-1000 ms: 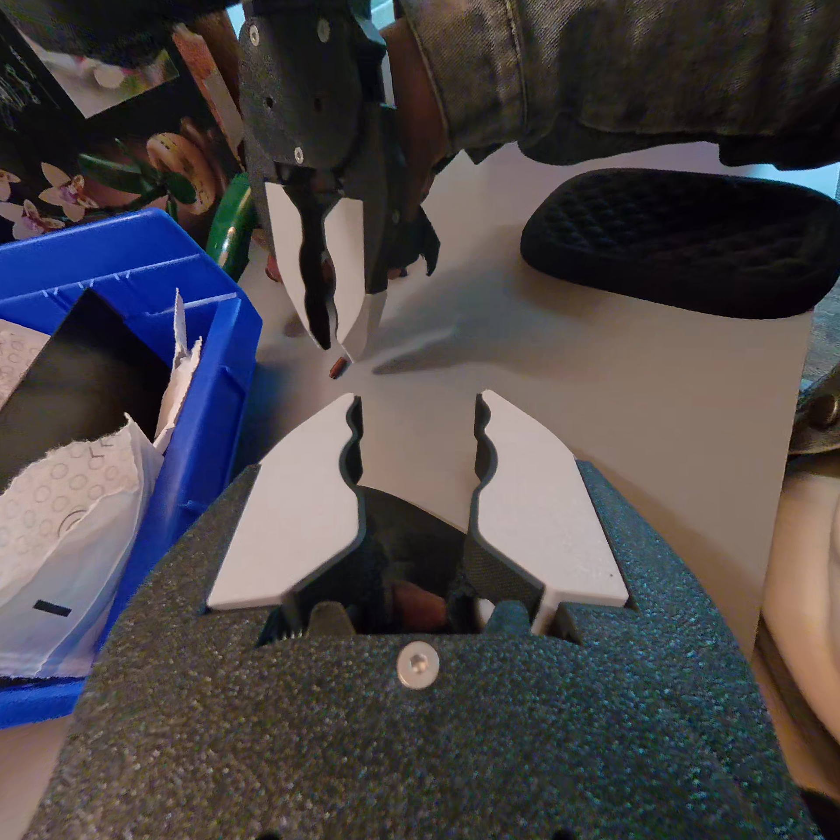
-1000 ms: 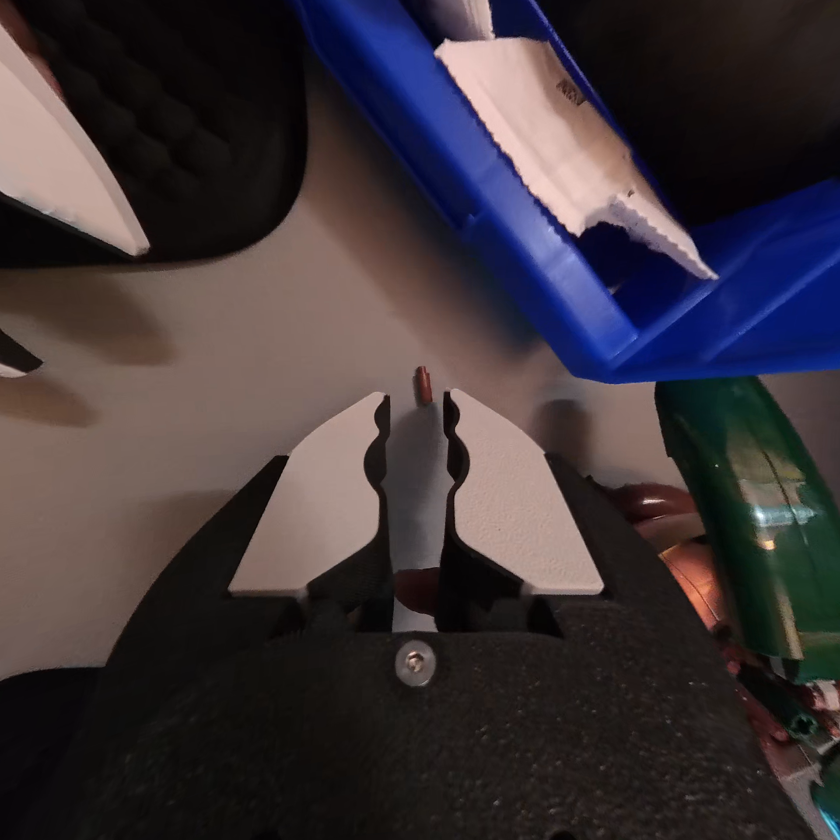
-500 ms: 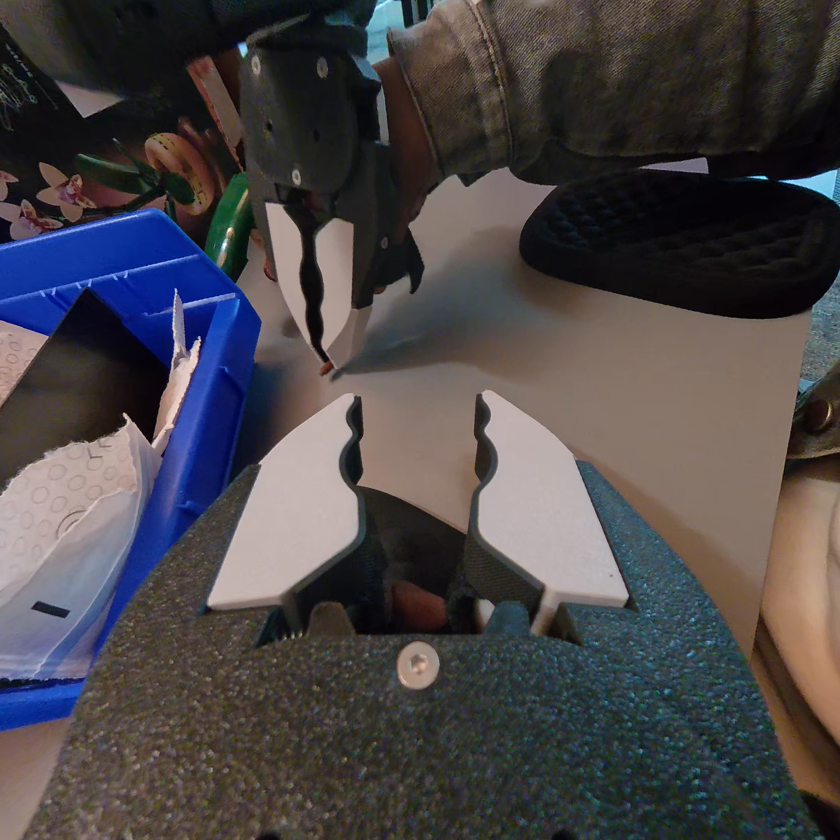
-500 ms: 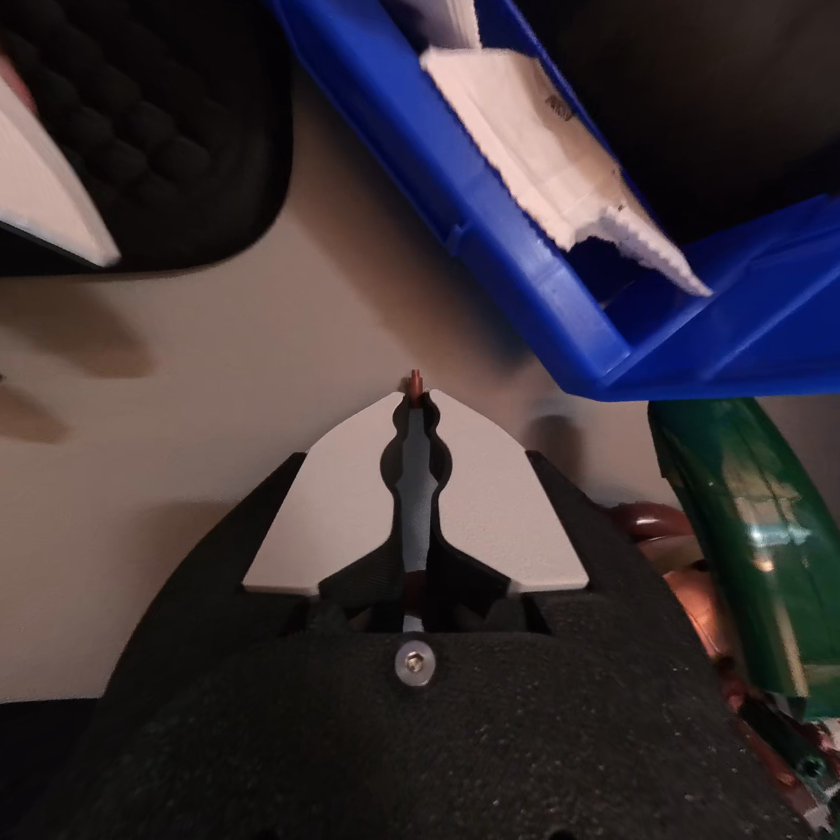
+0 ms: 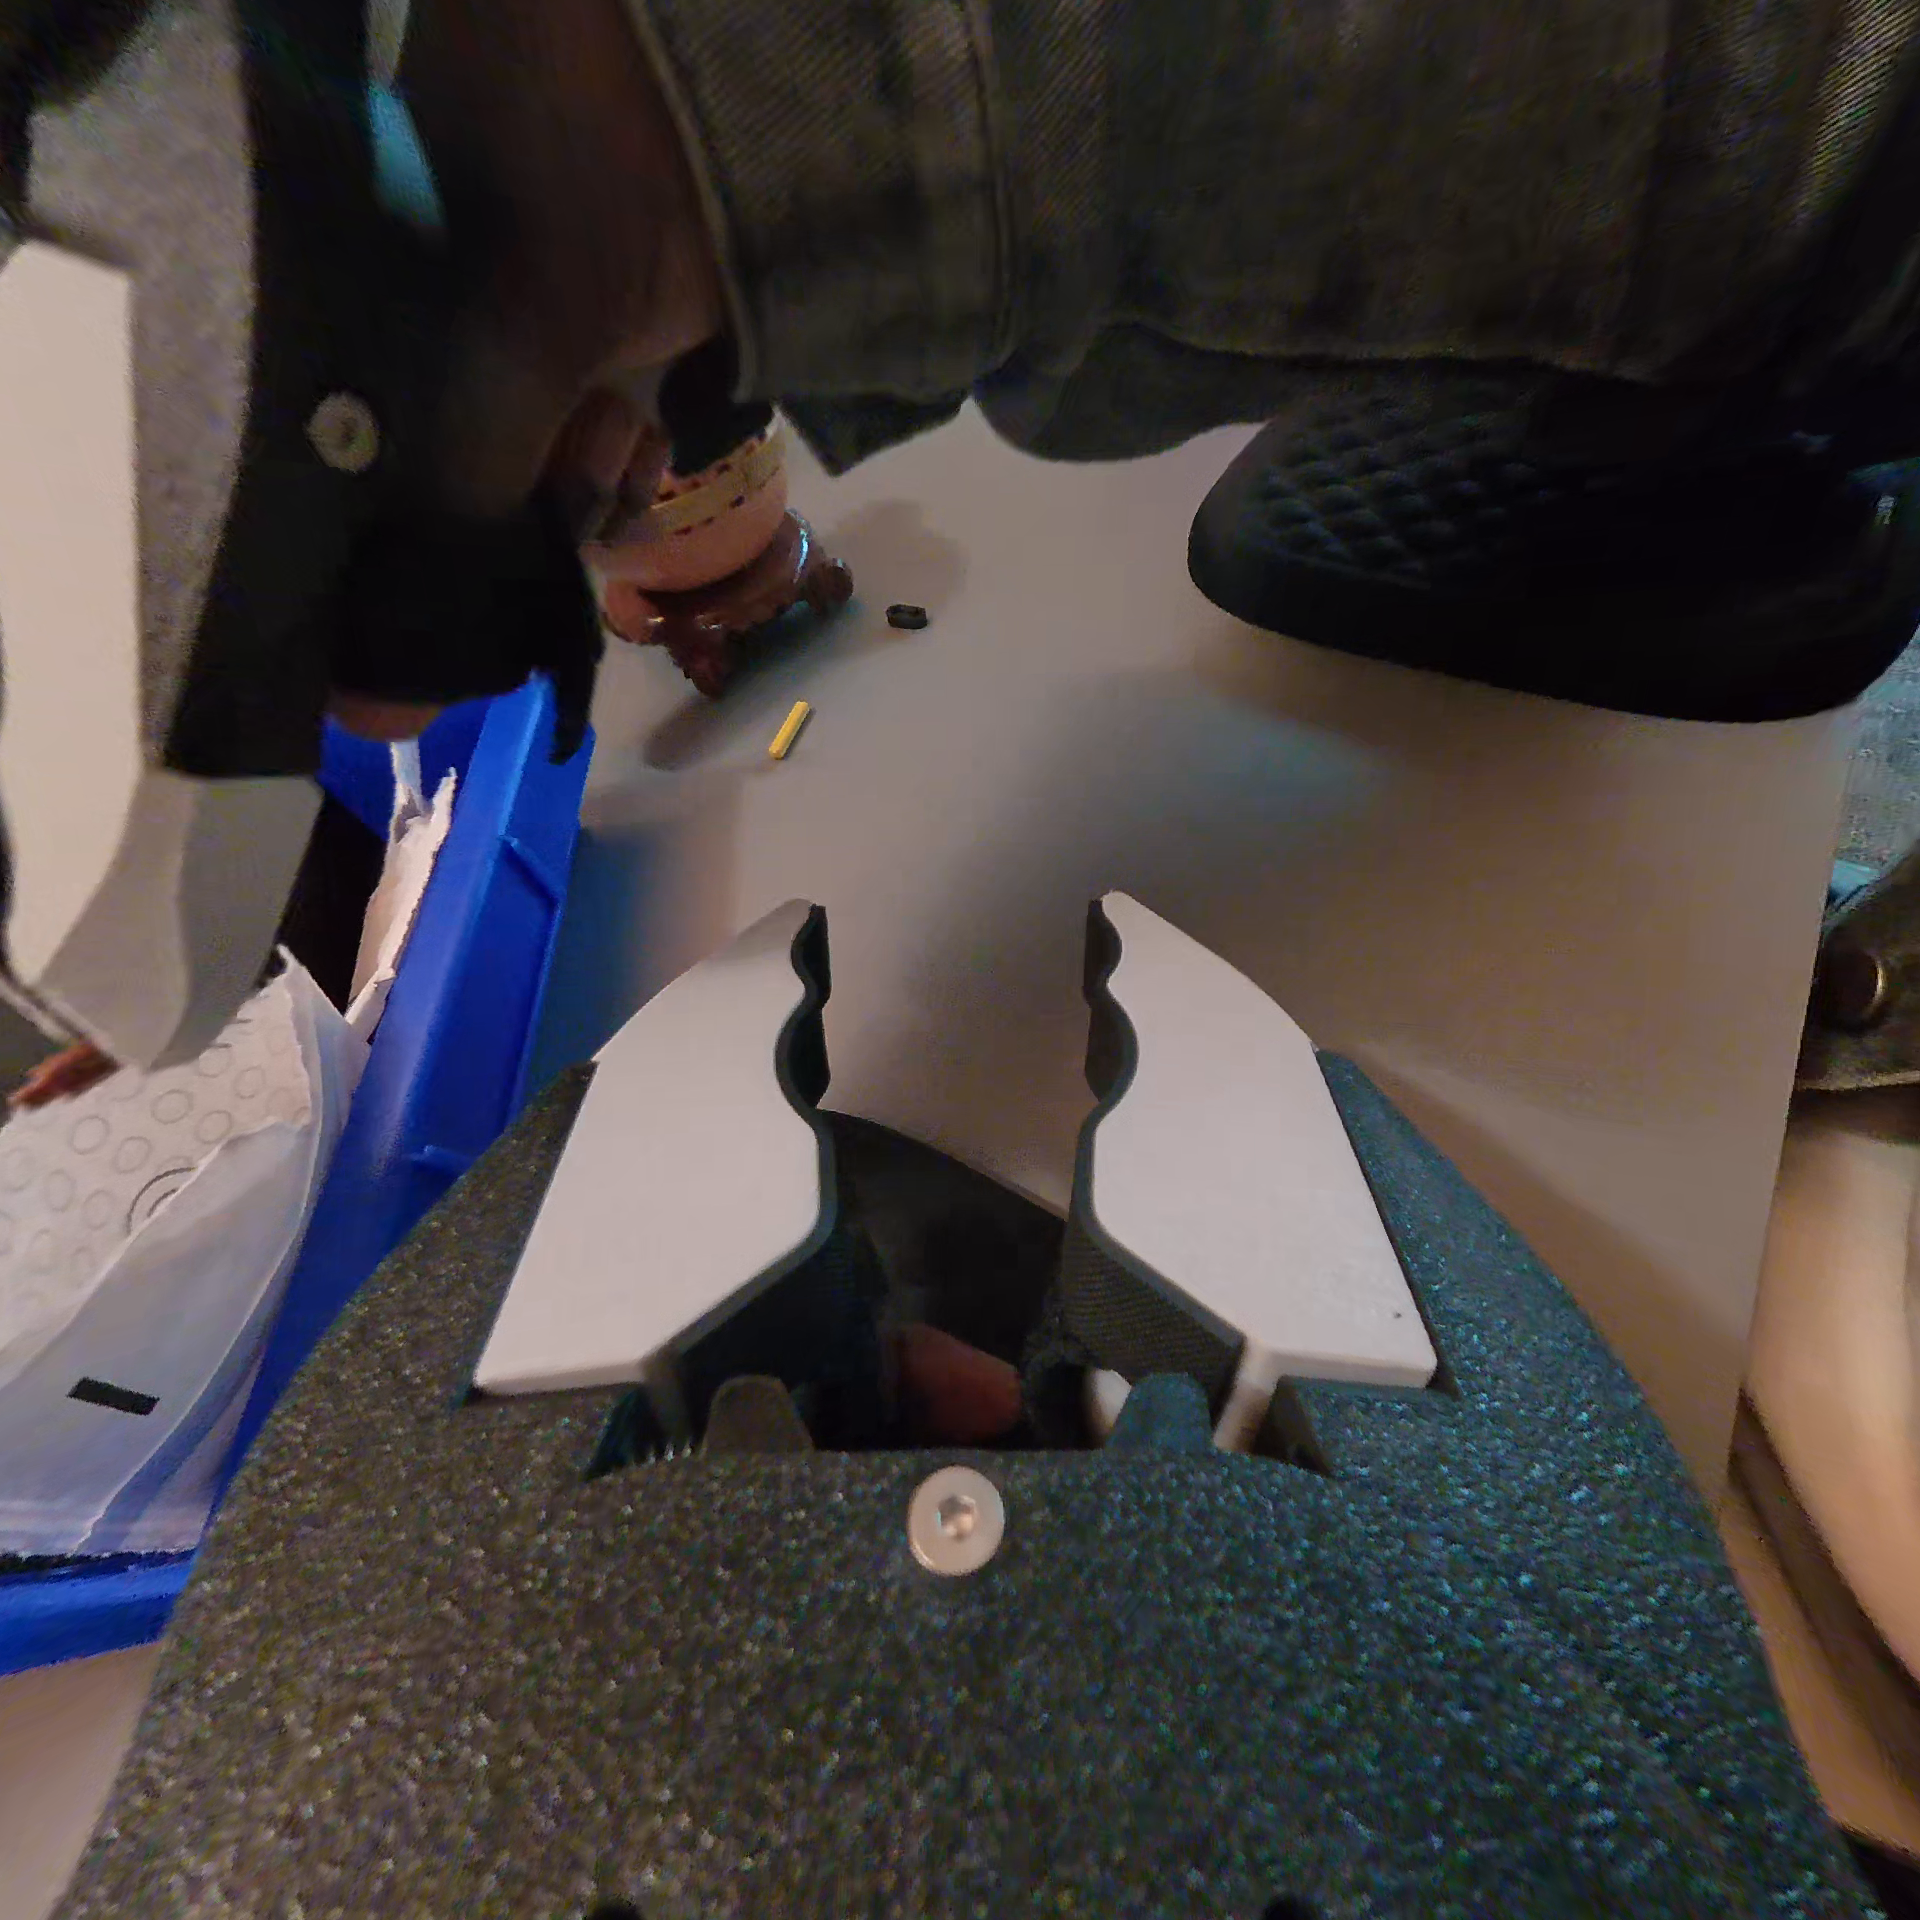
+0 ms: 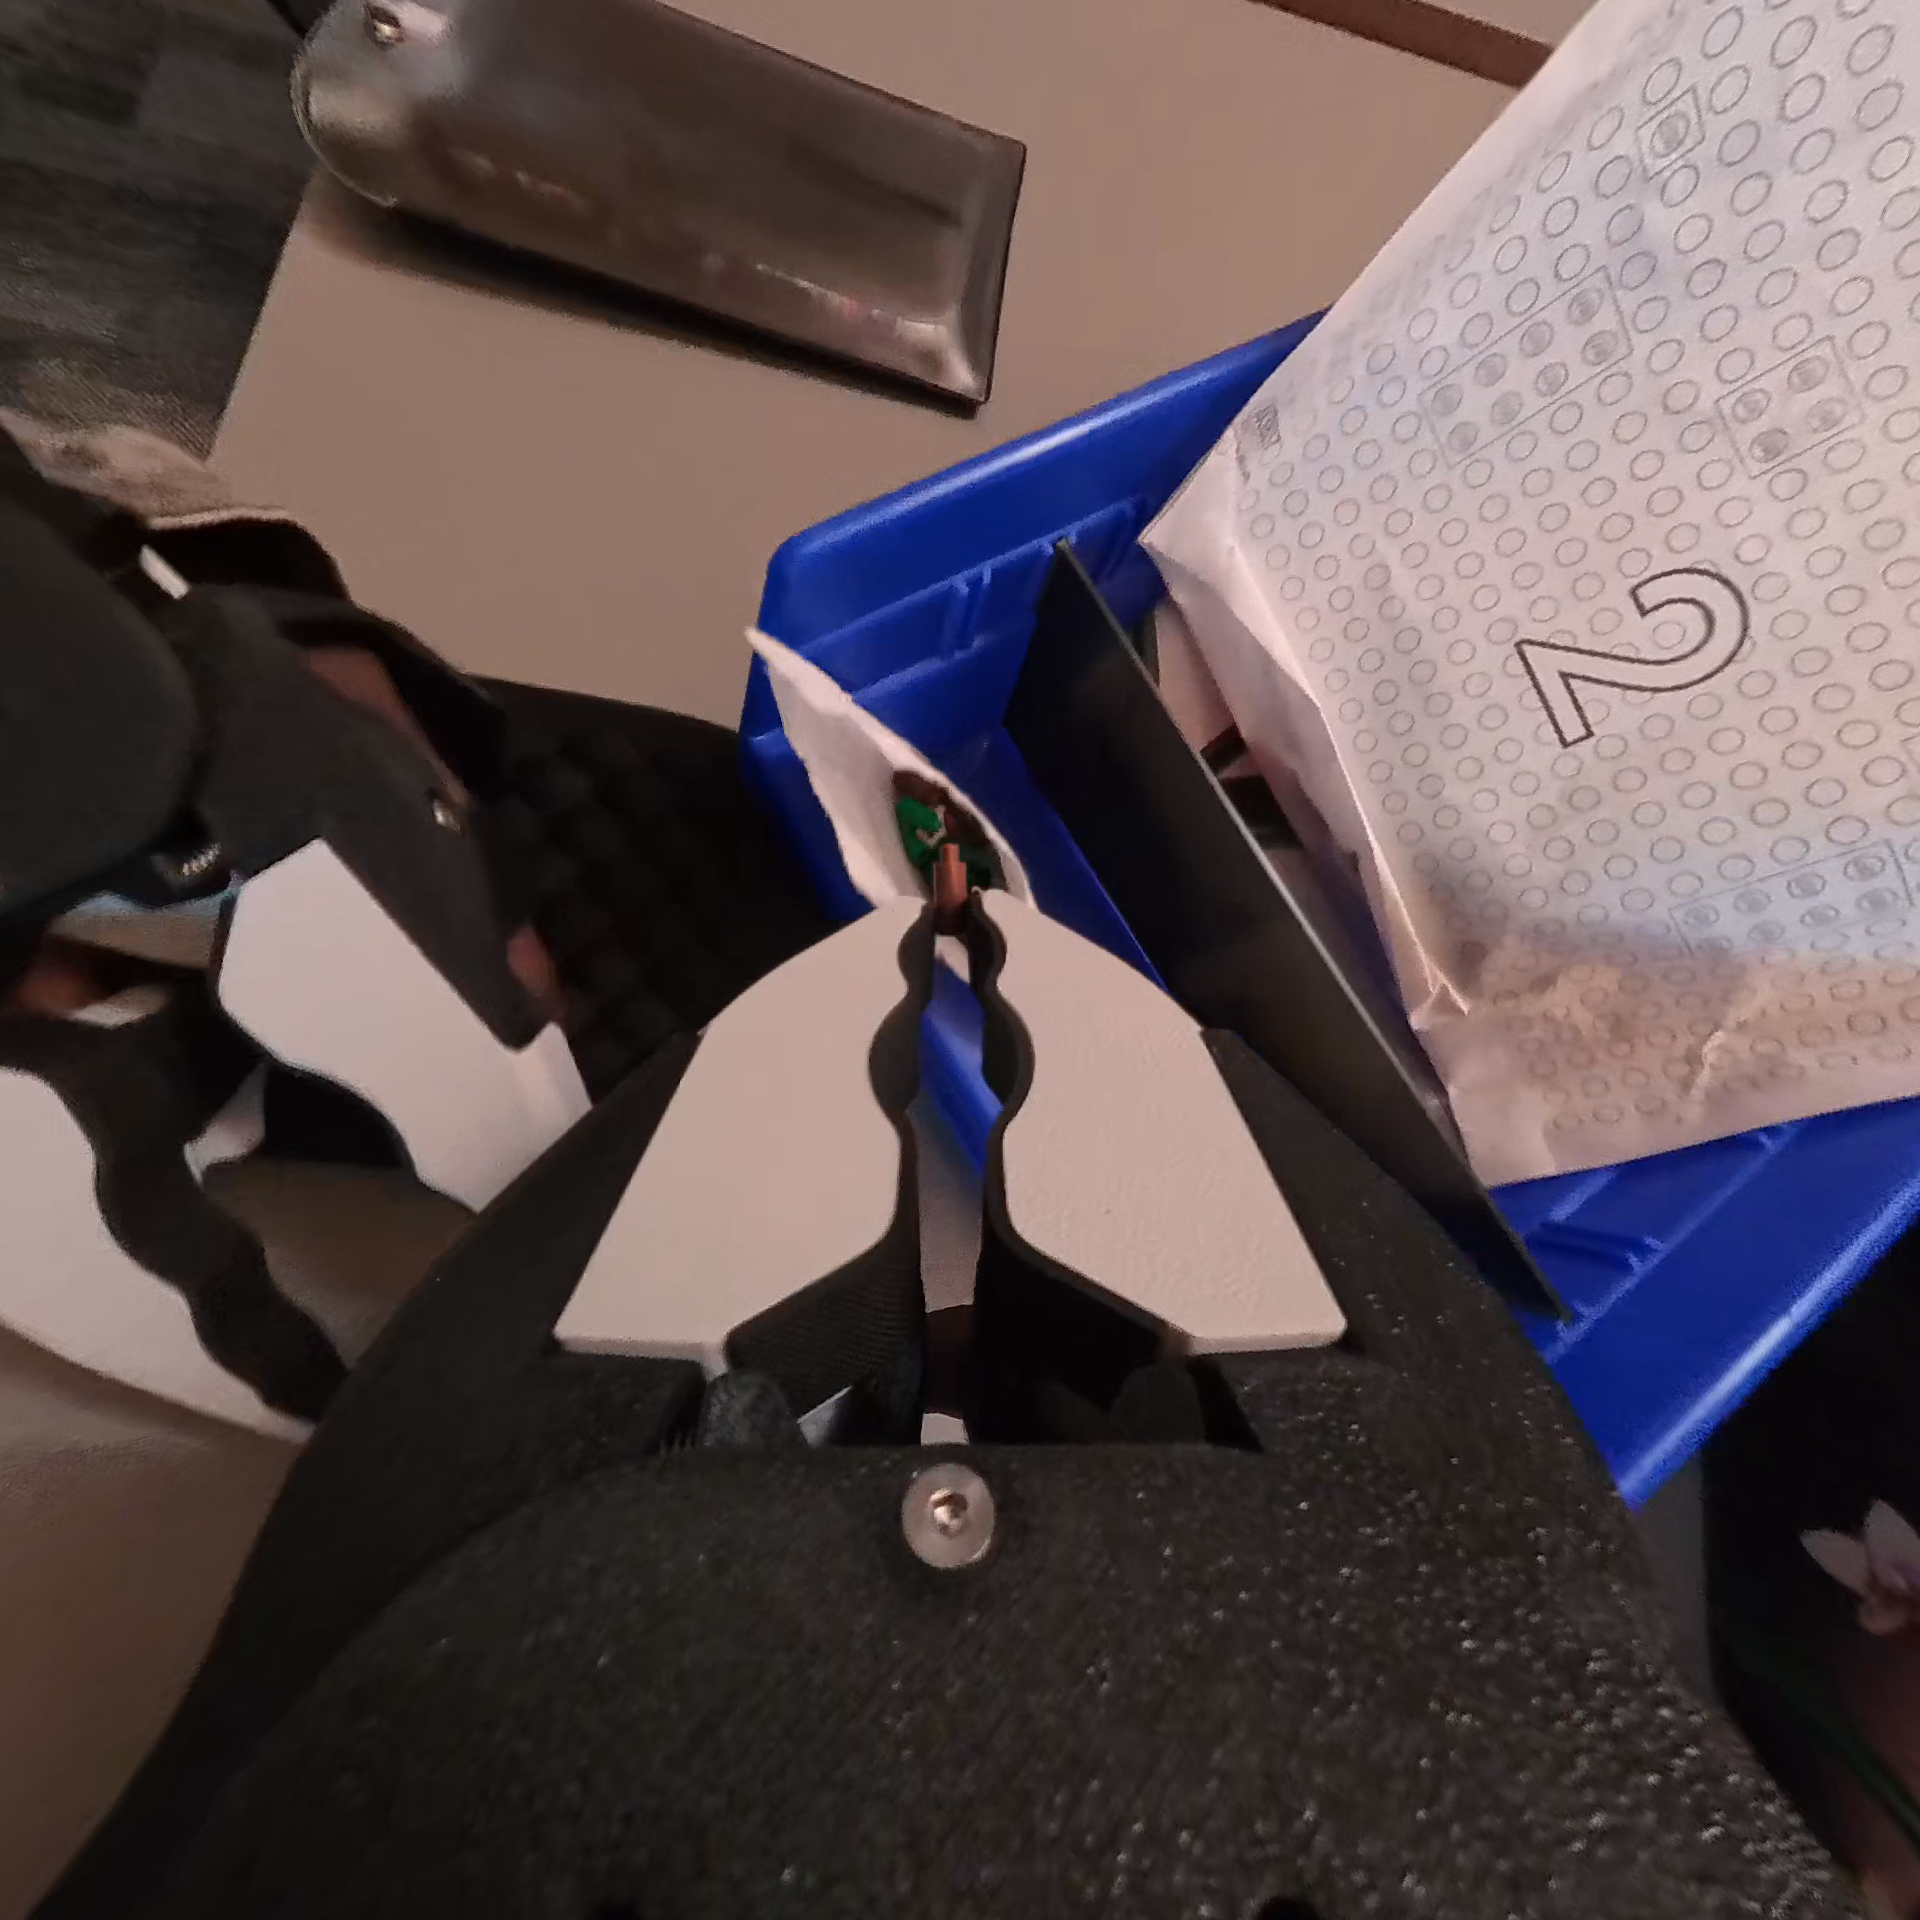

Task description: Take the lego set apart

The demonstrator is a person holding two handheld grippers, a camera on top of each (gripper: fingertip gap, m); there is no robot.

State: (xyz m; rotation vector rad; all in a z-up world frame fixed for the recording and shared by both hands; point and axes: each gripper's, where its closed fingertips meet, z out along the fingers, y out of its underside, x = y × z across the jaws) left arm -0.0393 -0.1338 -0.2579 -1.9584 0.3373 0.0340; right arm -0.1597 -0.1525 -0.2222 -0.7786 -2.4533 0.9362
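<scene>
r hand-held gripper pinching brown peg | over blue bin

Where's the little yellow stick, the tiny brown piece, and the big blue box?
Yellow stick [image 5: 789, 729], left wrist view: middle of the stick lying on the table.
Brown piece [image 6: 949, 889], right wrist view: its middle, pinched at the right gripper's tips.
Blue box [image 5: 473, 914], left wrist view: its outer side wall.

The small brown piece between the right fingers is too tiny to identify.
</scene>
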